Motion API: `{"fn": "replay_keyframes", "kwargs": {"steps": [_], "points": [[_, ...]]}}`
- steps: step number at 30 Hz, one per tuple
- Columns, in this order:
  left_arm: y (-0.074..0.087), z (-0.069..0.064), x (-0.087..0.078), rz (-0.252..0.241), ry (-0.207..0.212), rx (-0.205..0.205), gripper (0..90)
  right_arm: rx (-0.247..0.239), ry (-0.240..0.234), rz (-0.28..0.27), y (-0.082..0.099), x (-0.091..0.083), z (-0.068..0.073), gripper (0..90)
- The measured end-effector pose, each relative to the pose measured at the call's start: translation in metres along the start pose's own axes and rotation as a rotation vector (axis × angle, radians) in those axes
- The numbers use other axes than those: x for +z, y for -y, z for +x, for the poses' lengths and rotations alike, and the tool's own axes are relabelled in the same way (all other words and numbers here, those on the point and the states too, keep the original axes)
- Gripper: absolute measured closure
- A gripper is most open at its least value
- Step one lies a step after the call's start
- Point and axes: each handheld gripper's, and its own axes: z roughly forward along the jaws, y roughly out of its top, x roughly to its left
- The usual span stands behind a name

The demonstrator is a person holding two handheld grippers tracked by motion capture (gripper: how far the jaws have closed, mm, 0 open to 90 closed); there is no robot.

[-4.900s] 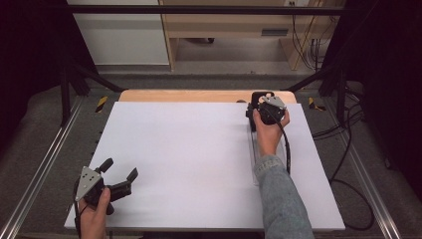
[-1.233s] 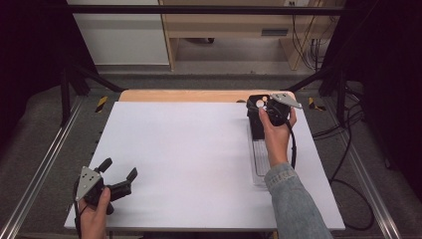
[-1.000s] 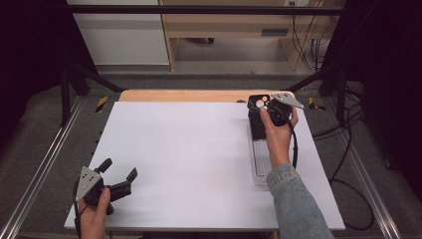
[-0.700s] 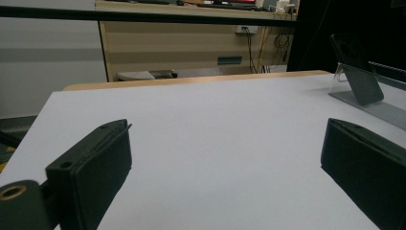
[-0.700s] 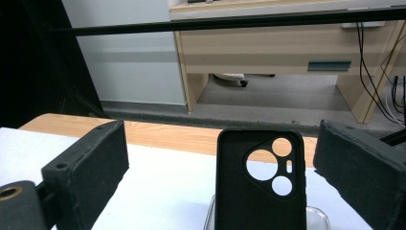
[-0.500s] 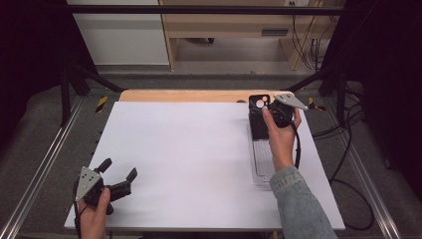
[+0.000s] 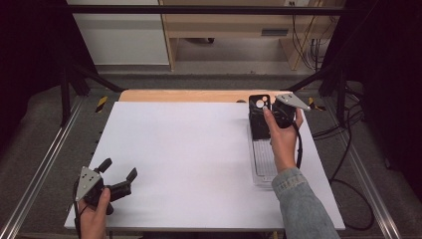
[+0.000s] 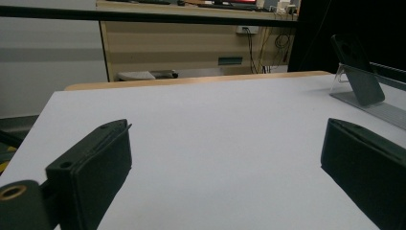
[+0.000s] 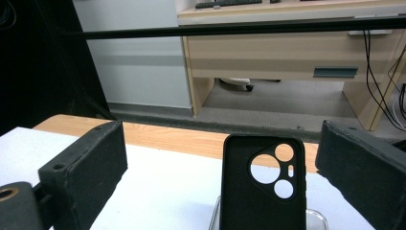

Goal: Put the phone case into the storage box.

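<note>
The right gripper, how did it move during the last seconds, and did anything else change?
The right gripper moved a little further from the person and to the right, and it is behind the black phone case on its clear stand, jaws open, nothing gripped. The left gripper stayed open at the near left corner.

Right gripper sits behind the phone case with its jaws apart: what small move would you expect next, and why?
Probably ease the right gripper forward a little and close on the phone case. The case stands upright on a clear stand, centred between the open jaws but not touched by either. The left gripper rests open at the table's near corner, far from it.
</note>
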Motion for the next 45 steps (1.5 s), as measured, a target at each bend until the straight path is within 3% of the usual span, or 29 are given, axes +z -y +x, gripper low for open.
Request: {"fn": "replay_keyframes", "kwargs": {"steps": [22,45], "points": [[0.000,0.000,0.000,0.001,-0.001,0.001,3.8,-0.008,-0.058,-0.055,-0.010,-0.024,0.000,6.8],[0.000,0.000,0.000,0.000,-0.001,0.002,3.8,-0.047,-0.066,-0.106,-0.016,-0.036,0.007,4.4]]}}
